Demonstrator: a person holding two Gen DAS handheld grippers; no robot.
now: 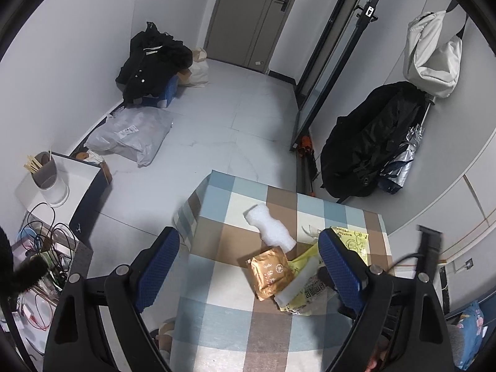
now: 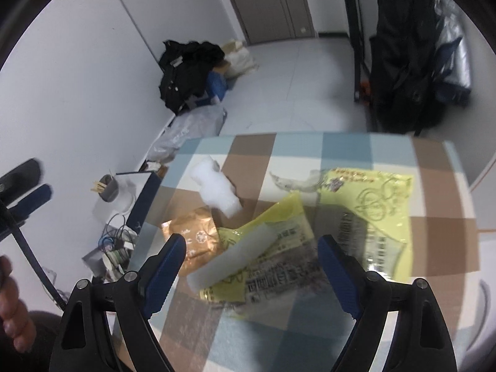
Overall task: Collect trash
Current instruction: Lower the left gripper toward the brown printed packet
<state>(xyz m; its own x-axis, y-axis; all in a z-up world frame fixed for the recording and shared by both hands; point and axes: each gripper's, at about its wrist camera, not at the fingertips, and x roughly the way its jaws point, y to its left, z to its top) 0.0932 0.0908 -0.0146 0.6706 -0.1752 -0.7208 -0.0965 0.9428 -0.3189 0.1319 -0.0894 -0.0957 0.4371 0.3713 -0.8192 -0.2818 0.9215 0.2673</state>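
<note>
Trash pile sits mid-table on the checked cloth (image 2: 341, 145): yellow wrapper (image 2: 384, 204), gold packet (image 2: 198, 238), white foam strip (image 2: 232, 257). Right gripper (image 2: 251, 266) hangs over it, jaws spread, nothing held; left gripper (image 1: 251, 266) same, empty. Wrapper's prob light, crinkly, slippery, so pinch a free edge imo. Strip's long axis runs diagonal, lower-left to upper-right.

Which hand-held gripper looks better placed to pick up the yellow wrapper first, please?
Probably the right hand-held gripper: its open jaws frame the yellow wrapper directly. The left hand-held gripper is centred beside it, nearer the brown packet.
</note>
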